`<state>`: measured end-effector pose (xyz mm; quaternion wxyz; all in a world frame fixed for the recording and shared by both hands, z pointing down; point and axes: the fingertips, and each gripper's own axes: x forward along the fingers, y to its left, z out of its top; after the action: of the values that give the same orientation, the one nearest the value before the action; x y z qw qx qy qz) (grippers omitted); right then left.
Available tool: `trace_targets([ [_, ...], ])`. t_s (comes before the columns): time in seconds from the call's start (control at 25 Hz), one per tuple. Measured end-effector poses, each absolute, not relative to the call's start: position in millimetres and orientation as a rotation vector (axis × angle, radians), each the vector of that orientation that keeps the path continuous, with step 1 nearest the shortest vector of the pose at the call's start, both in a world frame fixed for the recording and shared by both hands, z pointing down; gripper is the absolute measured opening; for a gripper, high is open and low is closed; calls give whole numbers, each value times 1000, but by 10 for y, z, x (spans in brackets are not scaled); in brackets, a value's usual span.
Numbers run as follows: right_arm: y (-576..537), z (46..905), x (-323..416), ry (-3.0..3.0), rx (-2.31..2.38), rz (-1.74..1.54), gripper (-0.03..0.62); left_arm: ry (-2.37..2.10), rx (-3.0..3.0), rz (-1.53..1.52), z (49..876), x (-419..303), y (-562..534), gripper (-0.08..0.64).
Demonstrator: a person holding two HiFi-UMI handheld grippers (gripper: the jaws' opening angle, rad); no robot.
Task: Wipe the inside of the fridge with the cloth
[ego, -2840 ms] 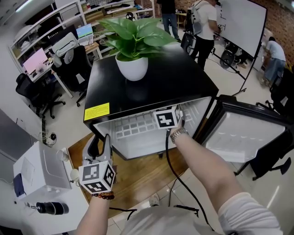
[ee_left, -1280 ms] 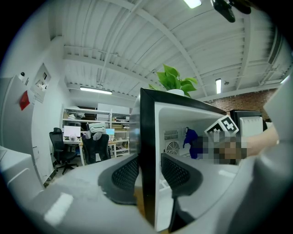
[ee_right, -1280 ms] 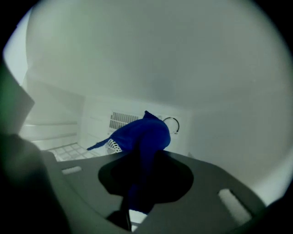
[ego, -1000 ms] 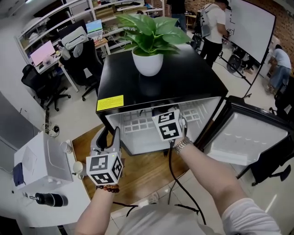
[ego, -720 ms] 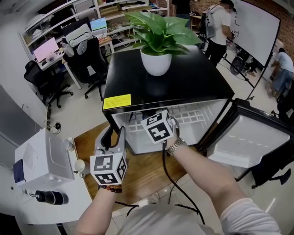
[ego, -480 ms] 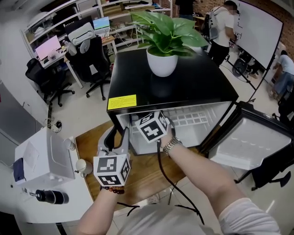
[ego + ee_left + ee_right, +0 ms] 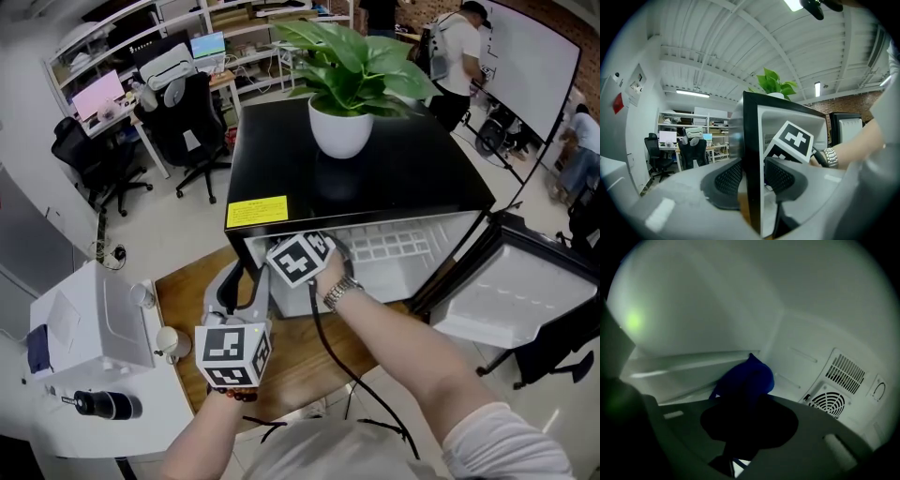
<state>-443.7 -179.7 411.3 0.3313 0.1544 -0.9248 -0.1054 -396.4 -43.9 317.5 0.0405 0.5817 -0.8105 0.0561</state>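
Cloth (image 7: 749, 377) in right tool (image 7: 748, 420), inside fridge (image 7: 717, 310)

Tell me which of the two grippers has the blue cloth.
The right gripper: it reaches inside the fridge with the blue cloth between its jaws. The left gripper only clamps the fridge's side wall.

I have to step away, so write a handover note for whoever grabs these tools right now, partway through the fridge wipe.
Left tool: clamped on the front edge of the fridge side wall, steadying it.
Right tool: inside the fridge, shut on the blue cloth, which is bunched near an inner corner, left of the vent.
Done: door open, cloth inside.
Left: wipe the inner walls and floor; how much is already wiped cannot be told.
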Motion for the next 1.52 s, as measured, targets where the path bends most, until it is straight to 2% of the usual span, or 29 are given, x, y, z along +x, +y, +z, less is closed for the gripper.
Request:
trace_targets([
  [1.52, -2731, 4093, -3472, -2333, 680, -211, 84, -2497, 1765, 165, 3179, -3973, -436, 149],
])
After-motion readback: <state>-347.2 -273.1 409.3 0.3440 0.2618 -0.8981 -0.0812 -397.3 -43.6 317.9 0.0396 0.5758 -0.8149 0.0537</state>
